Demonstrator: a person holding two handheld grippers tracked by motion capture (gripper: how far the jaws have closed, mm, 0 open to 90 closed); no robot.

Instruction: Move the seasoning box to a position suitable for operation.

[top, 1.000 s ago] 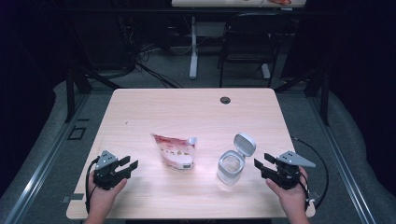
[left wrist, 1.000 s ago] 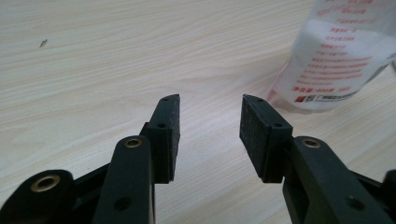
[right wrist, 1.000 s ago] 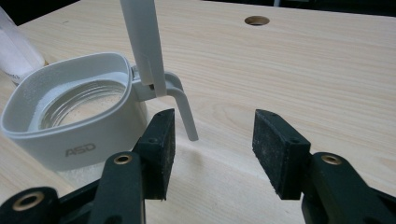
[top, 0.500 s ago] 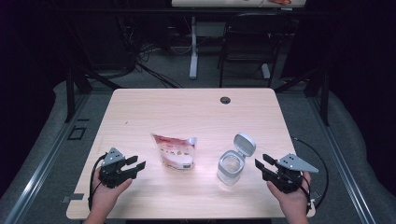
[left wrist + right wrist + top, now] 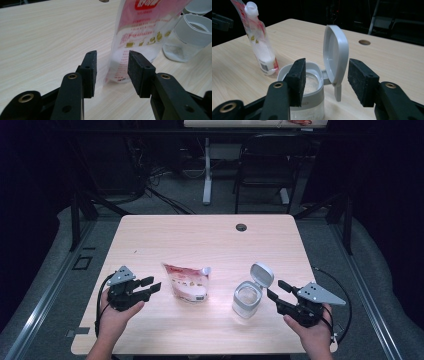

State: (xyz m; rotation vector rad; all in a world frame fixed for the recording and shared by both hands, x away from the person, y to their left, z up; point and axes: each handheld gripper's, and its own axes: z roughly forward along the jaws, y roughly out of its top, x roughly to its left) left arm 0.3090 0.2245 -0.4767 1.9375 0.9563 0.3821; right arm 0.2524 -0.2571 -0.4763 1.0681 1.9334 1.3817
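Note:
A red and white spouted pouch (image 5: pixel 187 281) stands on the table (image 5: pixel 200 240) a little left of centre; it also shows up close in the left gripper view (image 5: pixel 140 37) and far left in the right gripper view (image 5: pixel 262 45). A clear jar (image 5: pixel 247 299) with a grey flip lid (image 5: pixel 262 274) raised stands to its right. My left gripper (image 5: pixel 151 286) is open, just left of the pouch, jaws pointing at it (image 5: pixel 111 67). My right gripper (image 5: pixel 278 289) is open, close to the jar's right side (image 5: pixel 325 77). Both hold nothing.
A round cable hole (image 5: pixel 241 227) sits near the table's far edge. Behind the table stand a black chair (image 5: pixel 265 170) and a white desk leg (image 5: pixel 207 170). Cables trail from both grippers near the front edge.
My left gripper has moved right, toward the pouch. My right gripper has edged slightly toward the jar. The pouch and the jar have stayed put.

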